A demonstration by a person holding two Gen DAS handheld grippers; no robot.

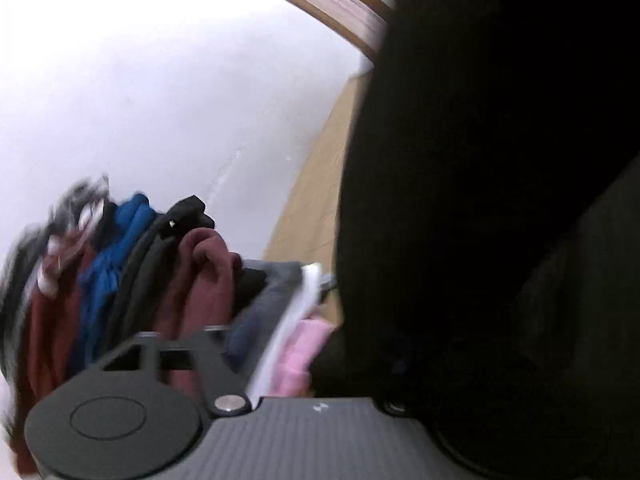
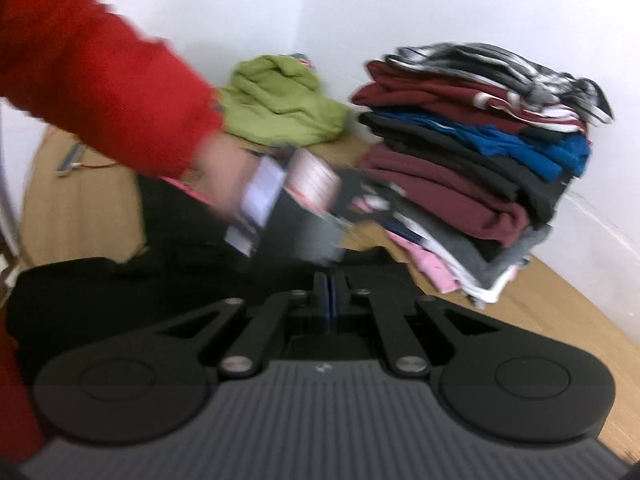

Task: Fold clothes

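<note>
A black garment (image 2: 120, 280) lies on the wooden table (image 2: 560, 312) in front of the right gripper (image 2: 330, 300), whose jaws are pressed together; whether cloth is pinched between them I cannot tell. The same black cloth (image 1: 500, 200) fills the right half of the left wrist view and hides the left gripper's fingertips. The left gripper (image 2: 320, 200), held by a hand in a red sleeve (image 2: 80, 72), is blurred above the black garment, next to the pile. A tall pile of folded clothes (image 2: 480, 160) stands at the right by the wall; it also shows in the left wrist view (image 1: 120, 280).
A crumpled green garment (image 2: 280, 104) lies at the back of the table by the wall corner. A small metal object (image 2: 72, 160) lies at the far left. White walls (image 2: 480, 8) close off the back and right.
</note>
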